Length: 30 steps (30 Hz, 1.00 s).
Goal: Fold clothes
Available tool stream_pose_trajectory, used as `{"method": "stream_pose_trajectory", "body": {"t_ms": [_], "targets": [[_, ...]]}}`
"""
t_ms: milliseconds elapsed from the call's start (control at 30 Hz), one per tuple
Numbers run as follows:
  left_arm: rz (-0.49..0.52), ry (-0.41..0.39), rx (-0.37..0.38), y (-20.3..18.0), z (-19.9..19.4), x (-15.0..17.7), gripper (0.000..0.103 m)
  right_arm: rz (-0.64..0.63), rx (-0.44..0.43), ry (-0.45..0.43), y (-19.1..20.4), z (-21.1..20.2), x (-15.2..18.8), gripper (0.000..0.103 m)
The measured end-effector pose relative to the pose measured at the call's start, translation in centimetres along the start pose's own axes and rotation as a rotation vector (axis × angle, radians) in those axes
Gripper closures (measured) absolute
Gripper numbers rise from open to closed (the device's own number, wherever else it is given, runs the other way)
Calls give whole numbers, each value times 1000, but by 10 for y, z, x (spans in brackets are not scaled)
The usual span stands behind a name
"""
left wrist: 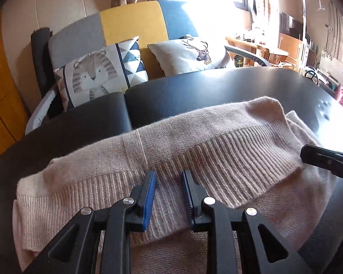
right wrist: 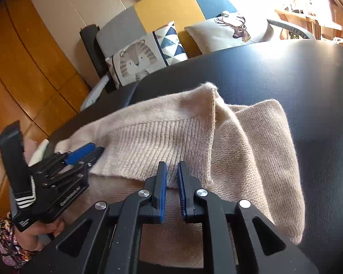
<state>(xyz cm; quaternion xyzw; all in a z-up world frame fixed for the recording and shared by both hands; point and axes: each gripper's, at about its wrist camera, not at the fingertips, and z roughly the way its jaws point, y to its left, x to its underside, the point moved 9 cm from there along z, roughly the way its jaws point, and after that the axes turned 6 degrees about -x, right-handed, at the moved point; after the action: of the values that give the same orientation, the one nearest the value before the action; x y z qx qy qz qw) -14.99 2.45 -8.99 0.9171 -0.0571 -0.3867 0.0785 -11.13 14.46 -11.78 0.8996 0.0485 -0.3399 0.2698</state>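
Sweater, beige knit, lies part-folded on the black counter. Left tool and right tool hover over its ribbed hem (seemingly gripping nothing), jaws narrowly apart.

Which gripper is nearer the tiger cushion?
Left. The left gripper sits over the sweater's ribbed hem on the side toward the tiger cushion; the right gripper is over the hem's far end, further along.
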Motion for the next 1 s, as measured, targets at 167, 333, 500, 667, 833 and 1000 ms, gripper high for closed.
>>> {"method": "stream_pose_trajectory", "body": {"t_ms": [167, 333, 500, 667, 833, 1000], "targets": [[-19, -16, 64, 3, 1, 5, 79, 146, -18, -27, -37, 1, -11, 100], [-62, -14, 112, 5, 3, 7, 78, 197, -121, -115, -36, -20, -32, 92], [-56, -21, 104, 3, 3, 8, 78, 202, -138, -56, -39, 2, -53, 53], [-65, -26, 112, 3, 2, 9, 78, 194, -134, 43, -43, 33, -71, 72], [-68, -30, 113, 2, 3, 10, 78, 204, -171, 83, -40, 54, -82, 73], [-76, -30, 121, 1, 3, 10, 78, 201, -49, 9, -57, 54, -94, 87]]}}
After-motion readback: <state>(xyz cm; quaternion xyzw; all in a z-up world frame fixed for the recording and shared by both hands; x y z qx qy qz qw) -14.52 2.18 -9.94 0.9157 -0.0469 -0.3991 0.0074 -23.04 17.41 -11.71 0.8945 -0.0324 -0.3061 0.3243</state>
